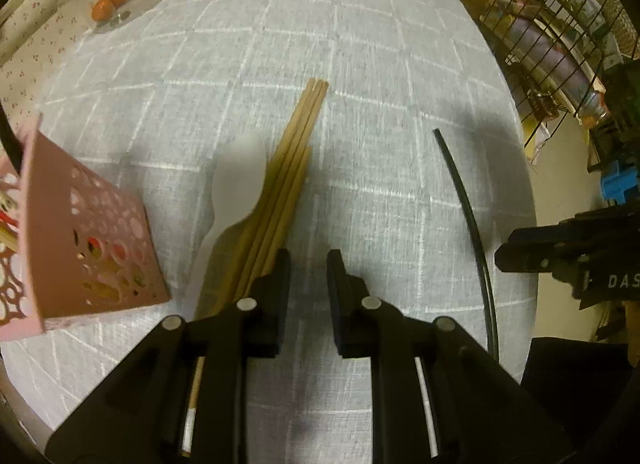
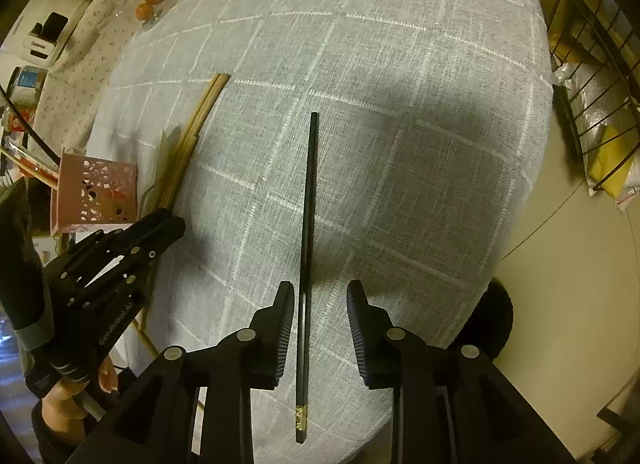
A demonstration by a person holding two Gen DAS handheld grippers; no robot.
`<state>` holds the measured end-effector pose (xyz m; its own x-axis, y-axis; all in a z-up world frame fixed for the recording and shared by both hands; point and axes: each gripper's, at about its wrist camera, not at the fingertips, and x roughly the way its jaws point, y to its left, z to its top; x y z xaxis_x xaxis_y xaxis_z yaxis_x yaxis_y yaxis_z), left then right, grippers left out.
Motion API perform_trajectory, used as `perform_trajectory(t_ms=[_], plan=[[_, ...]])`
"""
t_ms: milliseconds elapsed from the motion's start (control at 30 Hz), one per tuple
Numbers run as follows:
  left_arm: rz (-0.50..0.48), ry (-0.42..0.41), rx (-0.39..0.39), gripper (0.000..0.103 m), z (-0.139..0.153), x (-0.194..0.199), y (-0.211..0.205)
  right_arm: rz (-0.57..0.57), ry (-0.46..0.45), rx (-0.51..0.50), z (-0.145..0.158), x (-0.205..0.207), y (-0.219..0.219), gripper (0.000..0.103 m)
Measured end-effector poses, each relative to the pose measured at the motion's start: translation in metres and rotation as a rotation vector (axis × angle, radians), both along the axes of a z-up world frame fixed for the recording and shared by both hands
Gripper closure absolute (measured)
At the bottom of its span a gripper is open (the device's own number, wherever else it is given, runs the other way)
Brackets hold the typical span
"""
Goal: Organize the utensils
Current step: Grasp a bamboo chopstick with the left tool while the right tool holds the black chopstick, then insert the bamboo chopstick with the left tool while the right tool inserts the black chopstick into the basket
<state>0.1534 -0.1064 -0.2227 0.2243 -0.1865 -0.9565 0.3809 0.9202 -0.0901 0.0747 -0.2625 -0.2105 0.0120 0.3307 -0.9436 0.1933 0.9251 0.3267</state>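
A black chopstick (image 2: 306,264) is seen lying on the tabletop (image 2: 420,112) between the released right gripper (image 2: 320,328). Wooden chopsticks (image 1: 276,200) are left beside the unclenched, empty left gripper (image 1: 308,296).

The left hand-held gripper (image 1: 308,264) points steeply downward, jaws slightly parted and empty. The right hand-held gripper (image 2: 320,296) also tilts steeply down, its jaws apart, pads gripping nothing. A hand (image 2: 68,404) grips the left handle.
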Motion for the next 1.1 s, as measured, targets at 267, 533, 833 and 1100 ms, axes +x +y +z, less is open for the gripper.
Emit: perform_trajectory(t_ms=[267,533,833,1100], plan=[[-0.001,-0.007,0.032,0.075,-0.005,0.000,0.002,-0.007,0.003,-0.002,0.000,0.000,-0.001,0.070],[-0.059,0.051,0.004,0.075,-0.010,-0.007,-0.002,-0.015,0.002,-0.003,0.000,0.001,0.001,0.068],[-0.034,0.007,0.031,0.091,-0.010,0.005,-0.007,-0.038,0.002,-0.007,-0.001,0.003,-0.004,0.068],[-0.028,-0.087,-0.055,0.096,0.039,-0.011,-0.001,-0.047,-0.030,-0.028,0.000,0.012,0.002,0.068]])
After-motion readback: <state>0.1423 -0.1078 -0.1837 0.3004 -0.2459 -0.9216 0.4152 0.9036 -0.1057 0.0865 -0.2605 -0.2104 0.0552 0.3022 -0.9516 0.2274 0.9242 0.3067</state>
